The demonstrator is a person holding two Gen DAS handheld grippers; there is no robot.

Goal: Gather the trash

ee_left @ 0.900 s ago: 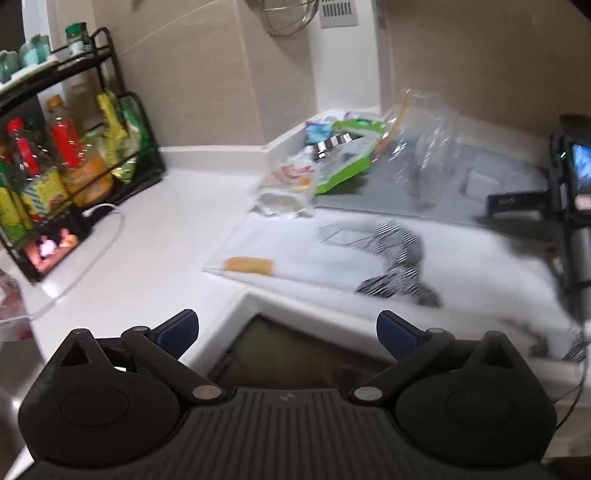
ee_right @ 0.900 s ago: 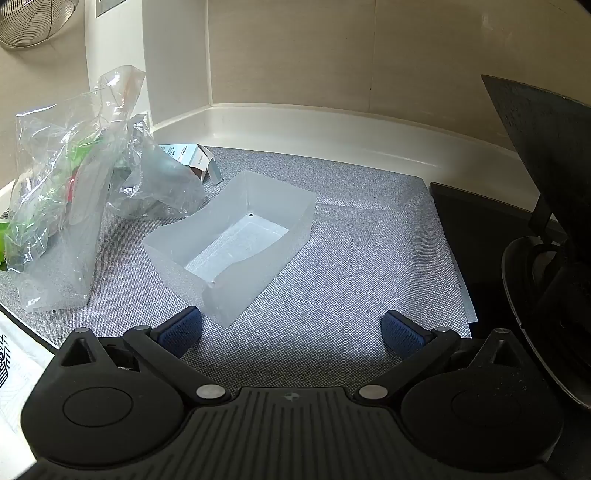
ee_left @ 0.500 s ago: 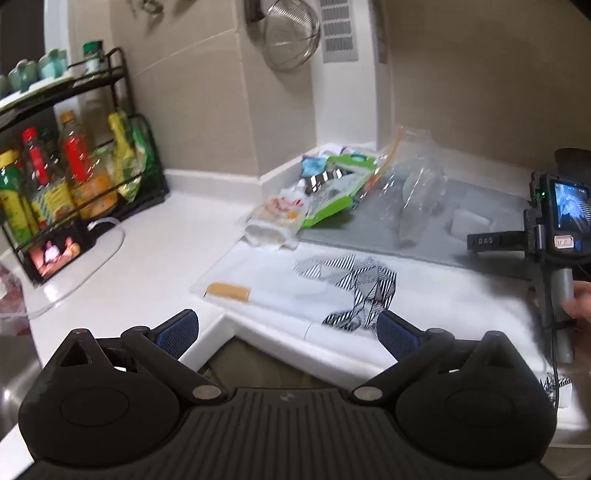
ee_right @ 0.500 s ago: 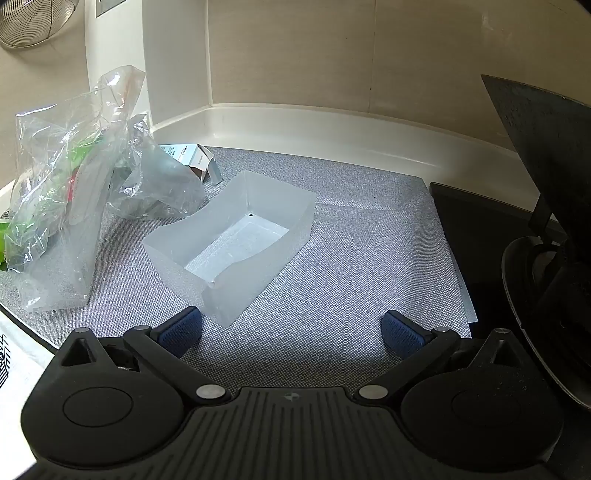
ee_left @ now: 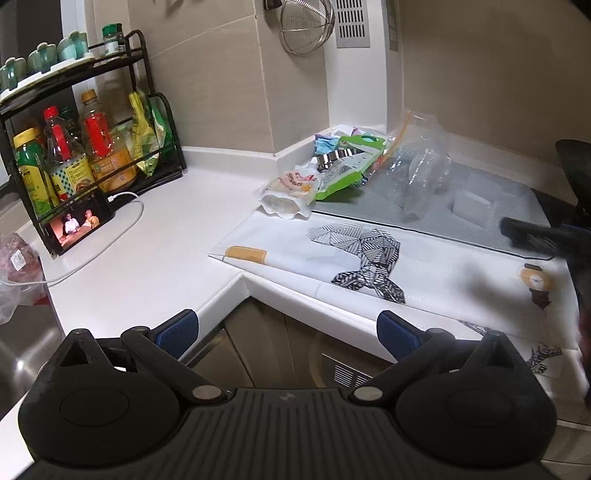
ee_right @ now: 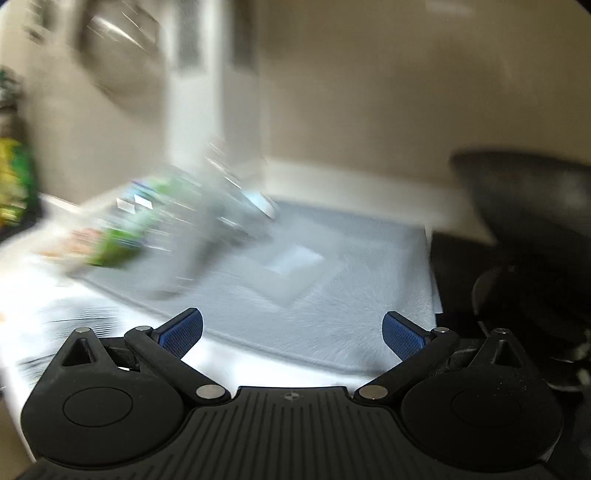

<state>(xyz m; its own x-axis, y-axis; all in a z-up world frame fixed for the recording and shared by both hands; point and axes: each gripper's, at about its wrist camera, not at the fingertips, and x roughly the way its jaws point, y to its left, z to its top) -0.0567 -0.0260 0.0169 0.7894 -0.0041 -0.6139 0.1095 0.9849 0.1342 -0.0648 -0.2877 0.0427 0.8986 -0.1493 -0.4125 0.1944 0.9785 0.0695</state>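
Note:
Trash lies in the counter corner in the left wrist view: a green packet [ee_left: 345, 170], a printed snack pouch [ee_left: 291, 188], crumpled clear plastic bags [ee_left: 421, 173] and a clear plastic box [ee_left: 476, 199] on a grey mat [ee_left: 517, 218]. My left gripper [ee_left: 287, 330] is open and empty, back over the counter's front corner, far from the trash. My right gripper [ee_right: 291, 332] is open and empty above the mat's near edge; its view is heavily blurred, with the box [ee_right: 291, 266] and green packet [ee_right: 114, 243] ahead of it.
A black rack [ee_left: 88, 147] with bottles stands at the left, with a phone [ee_left: 77, 223] and white cable in front. A white patterned mat [ee_left: 369, 254] covers the near counter. A dark wok [ee_right: 528, 192] sits at the right. A strainer [ee_left: 306, 26] hangs on the wall.
My left gripper has pulled back and risen, so more of the counter shows. My right gripper has moved sharply back and left from the clear box; its view is now blurred.

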